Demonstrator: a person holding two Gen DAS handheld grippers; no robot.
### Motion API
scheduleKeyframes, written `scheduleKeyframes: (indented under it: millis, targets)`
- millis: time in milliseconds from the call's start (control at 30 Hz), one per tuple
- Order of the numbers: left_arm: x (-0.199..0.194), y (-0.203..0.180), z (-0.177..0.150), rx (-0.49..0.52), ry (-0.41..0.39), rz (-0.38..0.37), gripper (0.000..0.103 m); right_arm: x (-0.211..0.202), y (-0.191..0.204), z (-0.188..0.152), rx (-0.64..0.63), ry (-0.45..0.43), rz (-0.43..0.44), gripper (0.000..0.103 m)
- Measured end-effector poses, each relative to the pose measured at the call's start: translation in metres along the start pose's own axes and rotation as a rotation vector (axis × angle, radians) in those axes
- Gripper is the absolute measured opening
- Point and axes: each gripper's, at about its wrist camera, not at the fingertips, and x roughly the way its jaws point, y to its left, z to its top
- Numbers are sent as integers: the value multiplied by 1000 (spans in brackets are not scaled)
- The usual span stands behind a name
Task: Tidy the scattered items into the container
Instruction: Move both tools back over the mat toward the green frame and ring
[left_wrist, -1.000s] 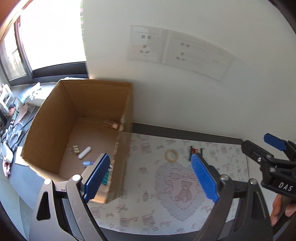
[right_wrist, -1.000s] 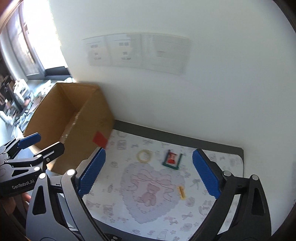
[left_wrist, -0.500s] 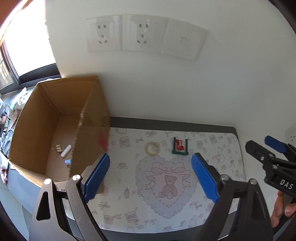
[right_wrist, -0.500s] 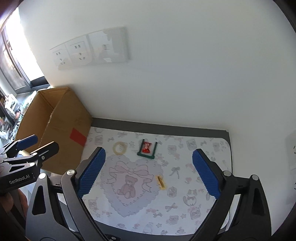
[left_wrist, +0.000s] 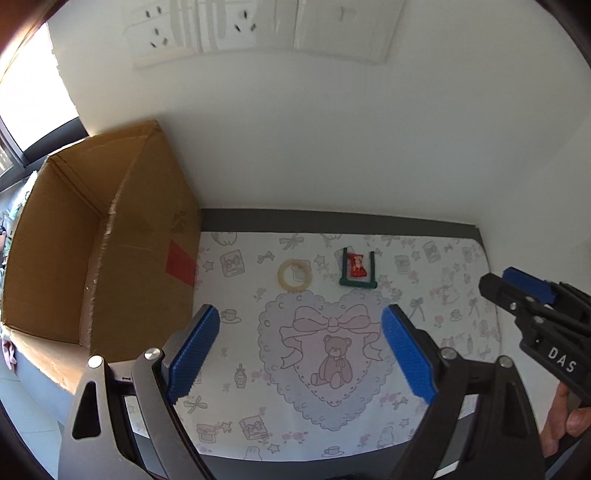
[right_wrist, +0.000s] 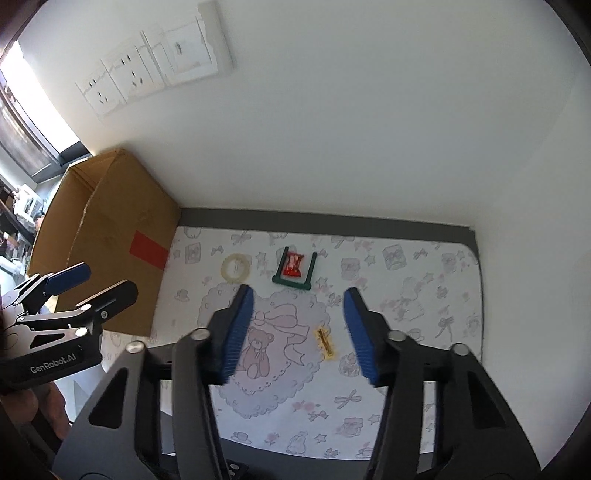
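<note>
An open cardboard box (left_wrist: 92, 236) stands at the left end of the patterned mat (left_wrist: 436, 280); it also shows in the right wrist view (right_wrist: 107, 221). On the mat lie a pale yellow ring (left_wrist: 294, 276) (right_wrist: 236, 267), a green U-shaped piece (left_wrist: 357, 282) (right_wrist: 293, 284) with a red candy wrapper (left_wrist: 356, 266) (right_wrist: 293, 266) inside it, and a small yellow strip (right_wrist: 325, 341). My left gripper (left_wrist: 299, 350) is open and empty above the mat's near middle. My right gripper (right_wrist: 298, 328) is open and empty, above the yellow strip.
A white wall with sockets (right_wrist: 147, 79) rises directly behind the mat. A dark table edge (left_wrist: 332, 216) runs along the wall. A window (left_wrist: 26, 103) and clutter lie beyond the box at left. Each gripper shows at the side of the other's view.
Both views have swung right, away from the box interior toward the mat's items. The right gripper's jaws have narrowed somewhat while staying open.
</note>
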Motion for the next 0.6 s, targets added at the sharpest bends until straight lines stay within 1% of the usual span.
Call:
scheduleKeyframes:
  millis: [100, 133, 467, 533, 600]
  targets:
    - [17, -2, 3, 3, 25, -1, 89, 14, -4, 2, 4, 23, 16, 38]
    - [23, -2, 4, 4, 35, -1, 89, 18, -5, 2, 5, 29, 18, 38]
    - [97, -5, 3, 5, 130, 20, 89, 84, -24, -2, 47, 116, 34, 37]
    - [107, -5, 2, 13, 136, 19, 87, 97, -26, -4, 51, 133, 38, 37]
    - [116, -7, 2, 33, 126, 17, 86, 109, -29, -5, 58, 148, 43, 37]
